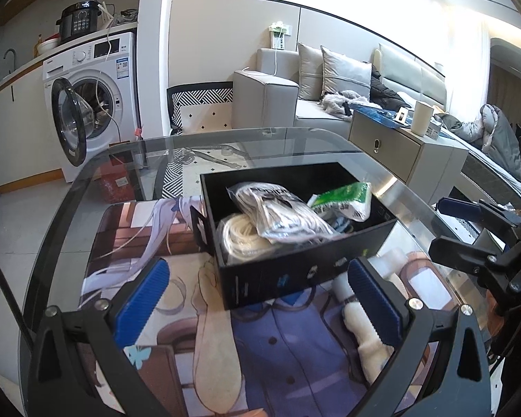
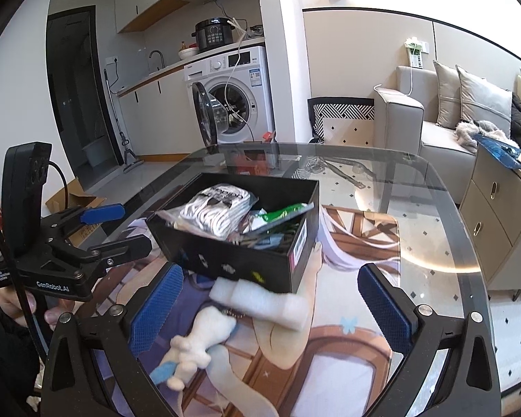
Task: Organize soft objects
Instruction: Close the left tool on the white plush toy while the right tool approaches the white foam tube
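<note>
A black box stands on the printed mat and holds a bagged white-grey cloth, a coil of white cord and a green-white packet. In front of the box lie a white plush toy and a white foam block. My left gripper is open and empty, facing the box's near wall. My right gripper is open over the foam block and plush, pads off them. The right gripper also shows at the right edge of the left wrist view, and the left gripper at the left of the right wrist view.
The printed mat covers the near part of a glass table. Behind are a washing machine with its door open, a grey sofa and a beige cabinet.
</note>
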Action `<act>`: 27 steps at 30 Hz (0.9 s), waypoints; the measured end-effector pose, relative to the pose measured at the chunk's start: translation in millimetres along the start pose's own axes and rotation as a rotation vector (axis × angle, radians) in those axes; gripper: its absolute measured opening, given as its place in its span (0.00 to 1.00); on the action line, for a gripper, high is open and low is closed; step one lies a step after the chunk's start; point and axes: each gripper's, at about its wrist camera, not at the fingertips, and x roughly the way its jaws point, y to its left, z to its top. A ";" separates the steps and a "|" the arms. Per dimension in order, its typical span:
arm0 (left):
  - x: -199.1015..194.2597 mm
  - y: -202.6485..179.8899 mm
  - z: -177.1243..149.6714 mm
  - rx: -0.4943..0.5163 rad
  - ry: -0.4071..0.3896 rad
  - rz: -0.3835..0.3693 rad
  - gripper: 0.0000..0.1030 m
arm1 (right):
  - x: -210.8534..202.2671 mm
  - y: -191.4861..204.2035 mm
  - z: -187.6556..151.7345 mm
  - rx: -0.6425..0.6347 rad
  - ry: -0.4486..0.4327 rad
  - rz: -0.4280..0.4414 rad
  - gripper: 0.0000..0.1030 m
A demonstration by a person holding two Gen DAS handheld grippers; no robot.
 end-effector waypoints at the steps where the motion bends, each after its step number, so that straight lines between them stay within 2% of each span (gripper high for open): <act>1: -0.7 -1.6 -1.4 0.002 0.001 -0.001 1.00 | -0.5 -0.1 -0.2 -0.001 0.003 0.000 0.99; 8: -0.3 -15.2 -14.3 0.020 0.030 -0.006 1.00 | -5.3 -1.2 -7.9 -0.004 0.020 -0.007 0.99; 27: 14.0 -55.3 -41.0 0.063 0.131 -0.085 1.00 | -15.1 -7.2 -27.9 0.007 0.052 -0.016 0.99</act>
